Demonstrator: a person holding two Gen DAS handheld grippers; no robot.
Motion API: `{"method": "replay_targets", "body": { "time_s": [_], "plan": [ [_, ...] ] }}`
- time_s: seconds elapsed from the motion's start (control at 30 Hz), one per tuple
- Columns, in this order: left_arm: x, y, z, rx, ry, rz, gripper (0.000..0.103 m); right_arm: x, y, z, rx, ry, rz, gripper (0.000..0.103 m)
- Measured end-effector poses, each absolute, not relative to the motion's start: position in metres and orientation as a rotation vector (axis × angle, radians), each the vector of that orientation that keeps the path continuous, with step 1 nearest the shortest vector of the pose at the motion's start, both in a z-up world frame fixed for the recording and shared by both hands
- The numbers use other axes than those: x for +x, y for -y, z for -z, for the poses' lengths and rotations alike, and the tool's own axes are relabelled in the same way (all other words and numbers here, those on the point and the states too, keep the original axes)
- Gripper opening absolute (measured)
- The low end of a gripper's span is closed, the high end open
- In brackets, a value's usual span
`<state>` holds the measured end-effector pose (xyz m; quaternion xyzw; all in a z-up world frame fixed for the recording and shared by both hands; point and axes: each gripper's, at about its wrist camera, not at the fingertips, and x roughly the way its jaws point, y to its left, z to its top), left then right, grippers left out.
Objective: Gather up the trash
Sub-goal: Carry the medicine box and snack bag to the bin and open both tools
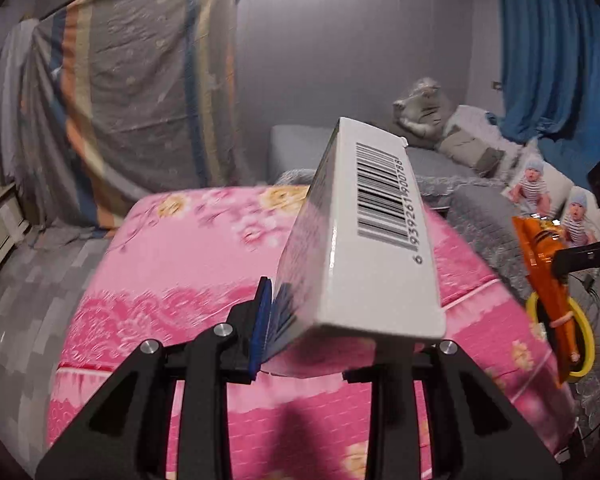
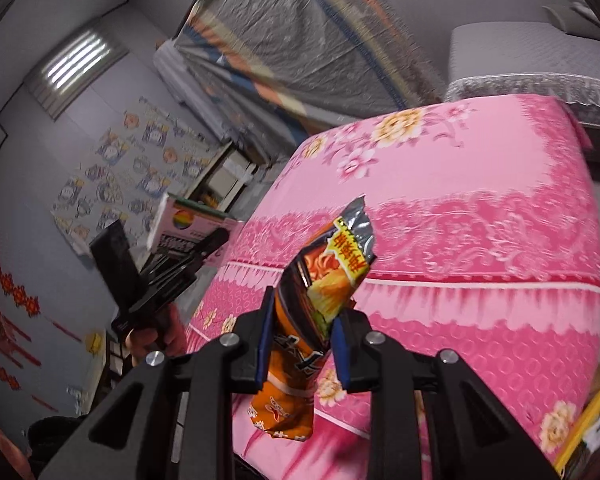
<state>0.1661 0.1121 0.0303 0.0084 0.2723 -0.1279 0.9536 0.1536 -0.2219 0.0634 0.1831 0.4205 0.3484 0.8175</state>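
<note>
The left tool (image 1: 332, 344) is squeezing a white box (image 1: 360, 240). The right tool (image 2: 300, 344) is squeezing a snack bag (image 2: 320, 300). Both are lifted off the bed (image 2: 480, 240); no bin is showing yet.

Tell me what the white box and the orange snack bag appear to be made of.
White box: looks like glossy coated cardboard, with crisp folded edges, a sheen along one edge and a printed barcode. Orange snack bag: seems to be thin metallised plastic film, crumpled, with a silvery inside at its torn top. The left claw grips the box; the right claw grips the bag.
</note>
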Motion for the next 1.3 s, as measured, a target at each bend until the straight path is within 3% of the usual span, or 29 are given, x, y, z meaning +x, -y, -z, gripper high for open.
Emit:
{"method": "replay_targets", "body": {
  "time_s": [0.27, 0.67, 1.3],
  "plan": [
    [0.152, 0.029, -0.053, 0.103, -0.495, 0.522, 0.027, 0.108, 0.339, -0.057, 0.529, -0.784, -0.523, 0.023],
    [0.139, 0.208, -0.034, 0.223, -0.503, 0.804, 0.027, 0.037, 0.471, -0.020, 0.657, -0.682, -0.169, 0.023],
    [0.141, 0.329, 0.017, 0.286, -0.577, 0.845, 0.027, 0.002, 0.563, 0.059, 0.714, -0.672, 0.108, 0.025]
  ]
}}
